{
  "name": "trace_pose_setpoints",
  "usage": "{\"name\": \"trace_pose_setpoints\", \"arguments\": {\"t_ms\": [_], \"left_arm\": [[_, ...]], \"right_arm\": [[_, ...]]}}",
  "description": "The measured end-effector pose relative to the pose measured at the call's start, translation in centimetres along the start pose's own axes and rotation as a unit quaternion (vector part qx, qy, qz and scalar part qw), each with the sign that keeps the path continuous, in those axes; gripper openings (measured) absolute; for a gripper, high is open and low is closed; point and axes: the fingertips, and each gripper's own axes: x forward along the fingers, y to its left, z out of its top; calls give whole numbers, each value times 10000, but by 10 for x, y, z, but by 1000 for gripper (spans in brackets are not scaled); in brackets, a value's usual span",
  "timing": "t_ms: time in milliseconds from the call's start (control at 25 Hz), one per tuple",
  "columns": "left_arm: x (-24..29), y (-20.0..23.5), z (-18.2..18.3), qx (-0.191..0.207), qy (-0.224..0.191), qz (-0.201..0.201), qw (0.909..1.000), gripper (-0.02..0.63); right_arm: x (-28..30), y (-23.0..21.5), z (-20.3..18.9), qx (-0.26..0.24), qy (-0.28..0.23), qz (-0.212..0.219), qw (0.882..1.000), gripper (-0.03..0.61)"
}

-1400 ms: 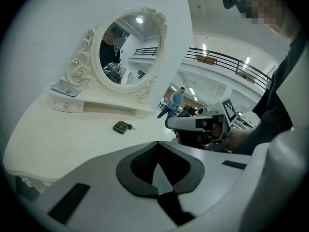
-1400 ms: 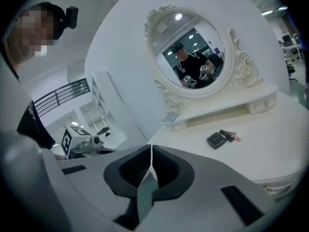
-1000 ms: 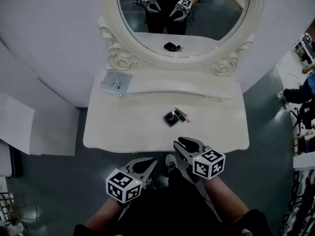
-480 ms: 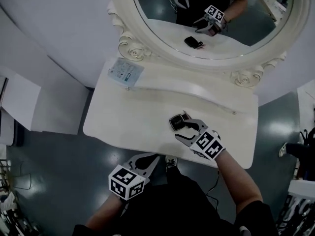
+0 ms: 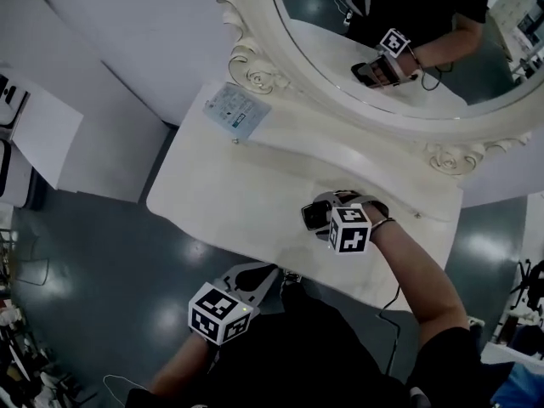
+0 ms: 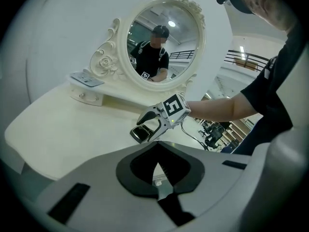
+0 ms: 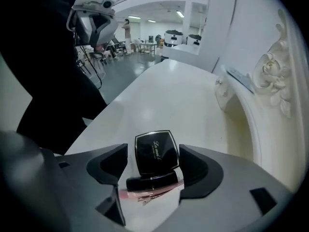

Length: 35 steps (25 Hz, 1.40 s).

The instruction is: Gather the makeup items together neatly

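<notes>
Compact (image 7: pixel 154 149) and lipstick (image 7: pixel 149 181) straddled by right gripper (image 7: pixel 153 159).
Jaws have just been spread, nothing gripped; left gripper (image 6: pixel 157 170) is clenched, empty.

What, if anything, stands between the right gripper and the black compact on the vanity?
Nothing visible does. The right gripper is already over it: its fingers have just been opening and straddle the black compact and the dark tube beside it on the vanity top, not clamped on either.

Low in the frame, the left gripper (image 6: pixel 157 173) has its jaws closed together. At centre, the right gripper (image 6: pixel 145 128) straddles a dark compact (image 6: pixel 138 134) on the white counter (image 6: pixel 58 129).
</notes>
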Motion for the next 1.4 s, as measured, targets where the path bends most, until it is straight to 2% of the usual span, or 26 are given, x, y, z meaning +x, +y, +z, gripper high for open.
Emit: {"name": "trace_pose_setpoints", "arguments": {"t_ms": [400,600,720,960,1120,1240,1400], "left_arm": [[1,6,-5,-315,-18,269,9991,9],[0,7,1,-327,-41,318,9990,9],[-1,6,6,-258,-74,284,9992,9],[-3,9,12,-11,42,28,10000,9],[-2,7,18,298,273,-361,9985,9],[1,3,22,547,437,-649,9954,9],[12,-8,24,766,595,-927,9910,9]], "right_arm": [[20,-7,1,-295,263,596,9974,328],[20,-5,5,-416,309,649,9965,328],[16,-4,9,-299,194,611,9975,328],[-11,0,25,191,-148,246,9994,328],[-44,4,21,724,-307,-157,9968,328],[-68,19,-7,1307,-302,-432,9900,328],[-84,52,-66,2084,-75,-578,9763,328]]}}
